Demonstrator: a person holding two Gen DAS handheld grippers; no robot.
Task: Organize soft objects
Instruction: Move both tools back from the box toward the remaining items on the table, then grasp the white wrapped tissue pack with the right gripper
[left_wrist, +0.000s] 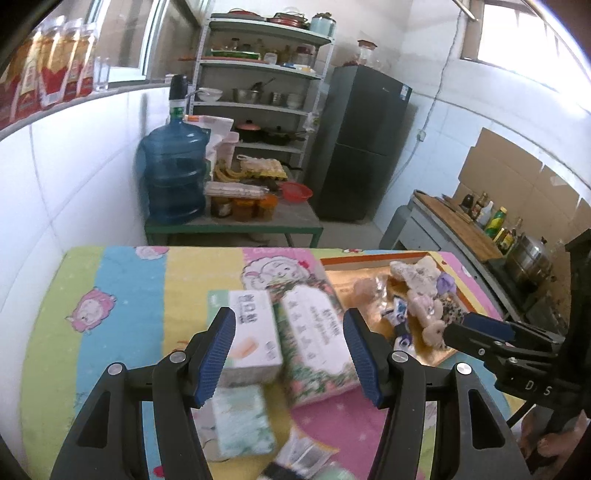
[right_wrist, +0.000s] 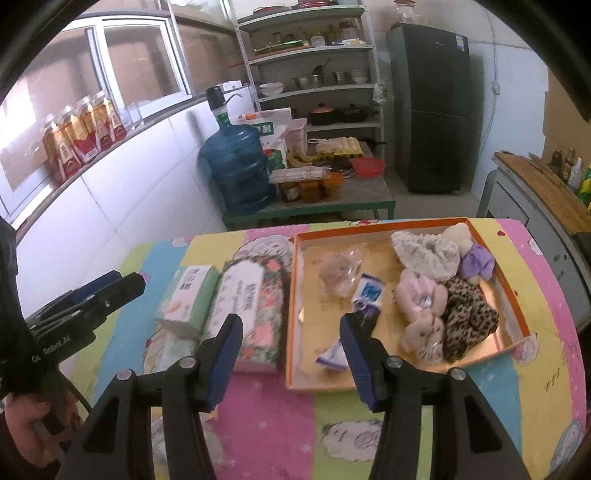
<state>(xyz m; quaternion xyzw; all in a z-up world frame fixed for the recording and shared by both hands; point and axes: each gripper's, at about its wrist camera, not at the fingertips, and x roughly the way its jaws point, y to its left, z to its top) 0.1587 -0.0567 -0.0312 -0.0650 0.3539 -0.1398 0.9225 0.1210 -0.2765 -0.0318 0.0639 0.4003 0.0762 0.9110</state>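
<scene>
Both tissue packs (left_wrist: 288, 328) beyond left fingers (left_wrist: 218, 354)

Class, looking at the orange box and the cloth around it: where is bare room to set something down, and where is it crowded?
Free: the orange box's left half, near the clear bag; also the cloth in front of the box. Crowded: the box's right side, packed with plush toys, and beside the tissue packs.

Both cameras looked forward and downward along their own fingers over the table covered in a pastel cartoon-print cloth (left_wrist: 122, 280), from close range. The left view sat above the white and floral tissue packs (left_wrist: 314, 328), with the orange-rimmed cardboard tray (left_wrist: 373, 258) to its right. The right view faced that tray directly. Both shared the packs, tray, blue water jug (right_wrist: 236, 166) and dark refrigerator (right_wrist: 432, 110) beyond.
</scene>
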